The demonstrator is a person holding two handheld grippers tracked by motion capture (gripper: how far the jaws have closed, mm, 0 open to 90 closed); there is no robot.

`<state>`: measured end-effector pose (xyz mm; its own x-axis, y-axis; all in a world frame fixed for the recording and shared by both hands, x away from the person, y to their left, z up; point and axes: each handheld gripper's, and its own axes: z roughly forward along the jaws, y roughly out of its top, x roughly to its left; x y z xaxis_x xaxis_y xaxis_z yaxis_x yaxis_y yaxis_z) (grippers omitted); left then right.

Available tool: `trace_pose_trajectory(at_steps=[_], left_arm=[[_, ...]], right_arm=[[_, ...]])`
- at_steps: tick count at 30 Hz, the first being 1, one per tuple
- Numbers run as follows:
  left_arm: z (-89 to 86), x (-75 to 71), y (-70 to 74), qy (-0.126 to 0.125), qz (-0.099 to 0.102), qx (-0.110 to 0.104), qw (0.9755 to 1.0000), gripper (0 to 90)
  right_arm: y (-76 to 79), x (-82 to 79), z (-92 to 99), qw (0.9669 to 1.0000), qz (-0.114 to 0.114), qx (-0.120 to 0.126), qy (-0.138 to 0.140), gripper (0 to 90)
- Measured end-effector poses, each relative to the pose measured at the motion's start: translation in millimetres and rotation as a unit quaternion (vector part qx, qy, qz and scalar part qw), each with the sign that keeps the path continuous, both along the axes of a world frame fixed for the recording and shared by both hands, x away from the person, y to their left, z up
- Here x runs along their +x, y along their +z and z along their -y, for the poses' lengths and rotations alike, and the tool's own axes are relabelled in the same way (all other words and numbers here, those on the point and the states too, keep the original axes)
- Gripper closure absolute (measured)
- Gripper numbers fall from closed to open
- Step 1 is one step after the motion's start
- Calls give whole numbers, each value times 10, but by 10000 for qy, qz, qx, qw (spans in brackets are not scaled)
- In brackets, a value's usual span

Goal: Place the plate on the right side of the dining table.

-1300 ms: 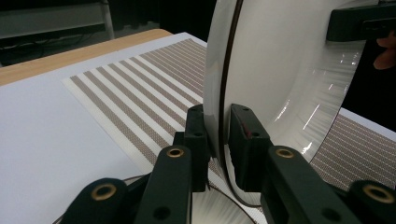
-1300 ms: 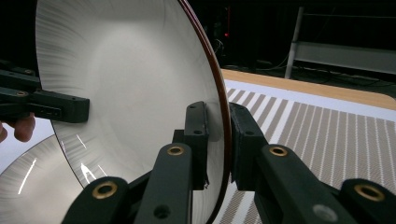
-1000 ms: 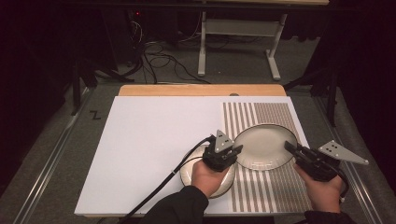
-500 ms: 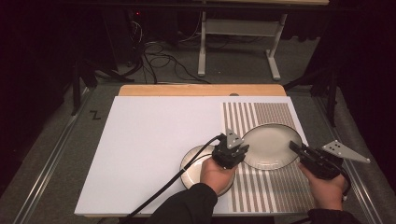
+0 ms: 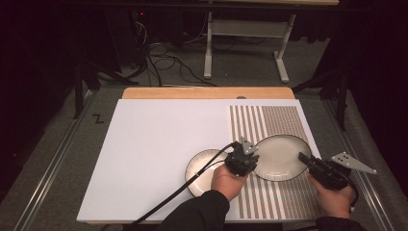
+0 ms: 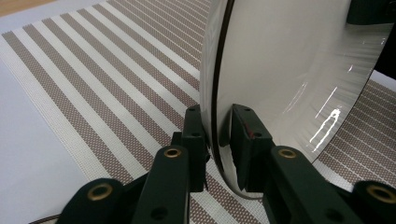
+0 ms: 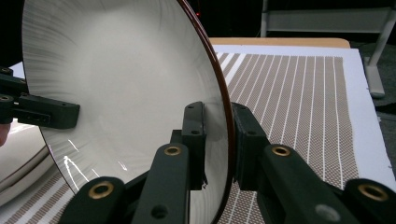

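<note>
Holding a large cream plate (image 5: 281,156) above the striped placemat (image 5: 269,118), my left gripper (image 5: 244,160) and right gripper (image 5: 308,161) clamp opposite rims. Uneven lowering could slip it onto the smaller plate (image 5: 202,168) just beside it.

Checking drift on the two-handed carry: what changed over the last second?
The large plate, clamped at opposite rim edges by the left hand-held gripper and the right hand-held gripper, shifted slightly right over the striped mat, uncovering more of the small plate. Both grips, the mat and the small plate stayed put.
</note>
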<state>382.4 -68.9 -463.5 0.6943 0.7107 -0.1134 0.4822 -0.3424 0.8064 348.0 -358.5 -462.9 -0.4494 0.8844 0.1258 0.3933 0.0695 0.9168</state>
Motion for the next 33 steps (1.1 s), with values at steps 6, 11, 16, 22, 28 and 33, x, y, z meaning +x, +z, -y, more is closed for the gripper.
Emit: trace_pose_trajectory(at_steps=[6,11,16,22,28,33], left_arm=[[22,42,-54,97,-74,134,9998,764],[39,65,-67,105,-112,171,9997,764],[66,87,-85,114,-114,189,9997,762],[94,100,-85,133,-27,227,9996,760],[122,112,-91,246,-43,286,9993,750],[130,133,-106,314,-63,318,9990,743]], right_arm=[[-63,43,-6,9999,-124,-32,-47,795],[-66,64,-6,9999,-112,-40,-69,796],[-78,68,21,9999,-119,-32,-104,800],[-106,79,41,9998,-134,-46,-164,800],[-112,118,38,9995,-218,-151,-187,798],[-128,163,41,9994,-245,-192,-168,795]])
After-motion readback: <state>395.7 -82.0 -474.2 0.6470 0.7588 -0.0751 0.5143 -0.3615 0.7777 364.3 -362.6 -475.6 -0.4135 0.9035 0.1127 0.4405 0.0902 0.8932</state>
